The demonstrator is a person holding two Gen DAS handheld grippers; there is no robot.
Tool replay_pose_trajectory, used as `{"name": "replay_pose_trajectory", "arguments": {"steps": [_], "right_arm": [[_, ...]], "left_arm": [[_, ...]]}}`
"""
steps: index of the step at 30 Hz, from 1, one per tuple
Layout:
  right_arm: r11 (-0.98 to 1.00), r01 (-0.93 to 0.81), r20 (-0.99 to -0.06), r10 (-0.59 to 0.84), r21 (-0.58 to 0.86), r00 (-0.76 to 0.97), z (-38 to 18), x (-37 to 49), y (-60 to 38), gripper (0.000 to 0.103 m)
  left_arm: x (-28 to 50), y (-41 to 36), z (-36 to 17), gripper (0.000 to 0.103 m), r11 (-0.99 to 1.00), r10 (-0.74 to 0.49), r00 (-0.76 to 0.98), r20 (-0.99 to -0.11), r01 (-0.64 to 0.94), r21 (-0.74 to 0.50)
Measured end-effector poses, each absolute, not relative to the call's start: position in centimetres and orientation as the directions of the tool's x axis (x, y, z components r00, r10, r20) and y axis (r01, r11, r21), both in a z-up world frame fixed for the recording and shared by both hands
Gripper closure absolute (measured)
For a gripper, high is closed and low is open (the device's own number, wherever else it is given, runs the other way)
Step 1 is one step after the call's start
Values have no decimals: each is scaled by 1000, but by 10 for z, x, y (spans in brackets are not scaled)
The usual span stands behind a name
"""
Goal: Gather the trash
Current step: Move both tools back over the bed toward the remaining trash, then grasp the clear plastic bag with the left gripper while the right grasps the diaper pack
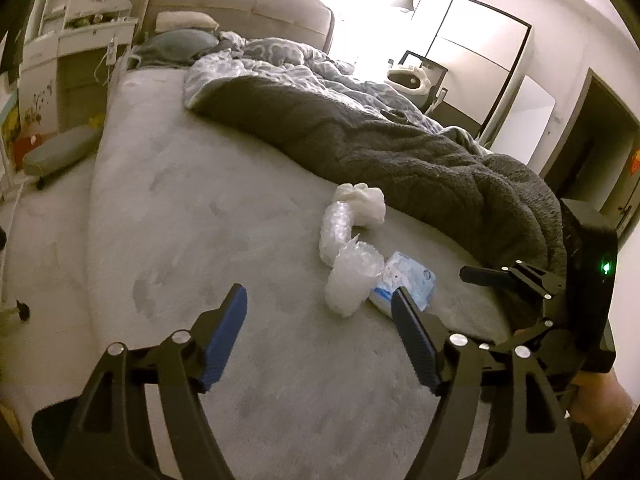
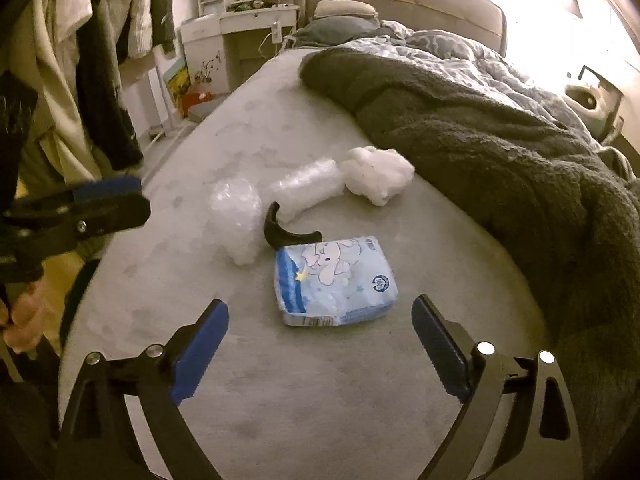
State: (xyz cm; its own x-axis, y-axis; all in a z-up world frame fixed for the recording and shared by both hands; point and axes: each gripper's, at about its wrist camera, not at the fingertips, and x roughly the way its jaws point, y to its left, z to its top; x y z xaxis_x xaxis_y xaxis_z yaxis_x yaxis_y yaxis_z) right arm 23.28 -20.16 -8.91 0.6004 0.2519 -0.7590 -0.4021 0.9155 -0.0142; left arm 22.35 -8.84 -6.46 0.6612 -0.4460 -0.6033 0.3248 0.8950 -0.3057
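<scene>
Trash lies in a loose row on the grey bed (image 1: 200,208): a blue tissue pack (image 2: 336,280), a crumpled clump of bubble wrap (image 2: 236,220), a roll of bubble wrap (image 2: 308,184) and a white wad (image 2: 380,174). A black curved piece (image 2: 280,232) rests against the pack's far edge. My right gripper (image 2: 320,306) hovers open just short of the tissue pack, with nothing held. My left gripper (image 1: 320,296) is open too, in front of the bubble wrap clump (image 1: 348,280), with its right finger overlapping the tissue pack (image 1: 408,276). Neither gripper touches anything.
A dark fleece blanket (image 1: 400,152) and a patterned duvet (image 1: 288,64) are heaped along the bed's far side, close behind the trash. Clothes (image 2: 100,60) hang left of the bed. A white dresser (image 1: 80,40) stands by the headboard, and a small stool (image 1: 60,152) sits on the floor.
</scene>
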Motion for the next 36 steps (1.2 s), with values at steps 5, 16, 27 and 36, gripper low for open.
{"name": "replay_pose_trajectory", "arguments": {"steps": [5, 16, 27, 36], "right_arm": [[914, -406, -766, 260, -1, 588, -101, 243, -207, 8], [908, -418, -763, 292, 31, 577, -118, 260, -213, 6], [896, -439, -763, 324, 58, 559, -124, 267, -215, 6], [890, -453, -775, 318, 45, 547, -124, 275, -205, 6]], "left_arm": [[229, -106, -69, 23, 896, -443, 658, -609, 350, -274], [248, -141, -86, 35, 898, -431, 646, -630, 374, -232], [265, -138, -97, 52, 904, -428, 630, -648, 321, -284], [267, -133, -97, 69, 889, -458, 614, -643, 322, -325]]}}
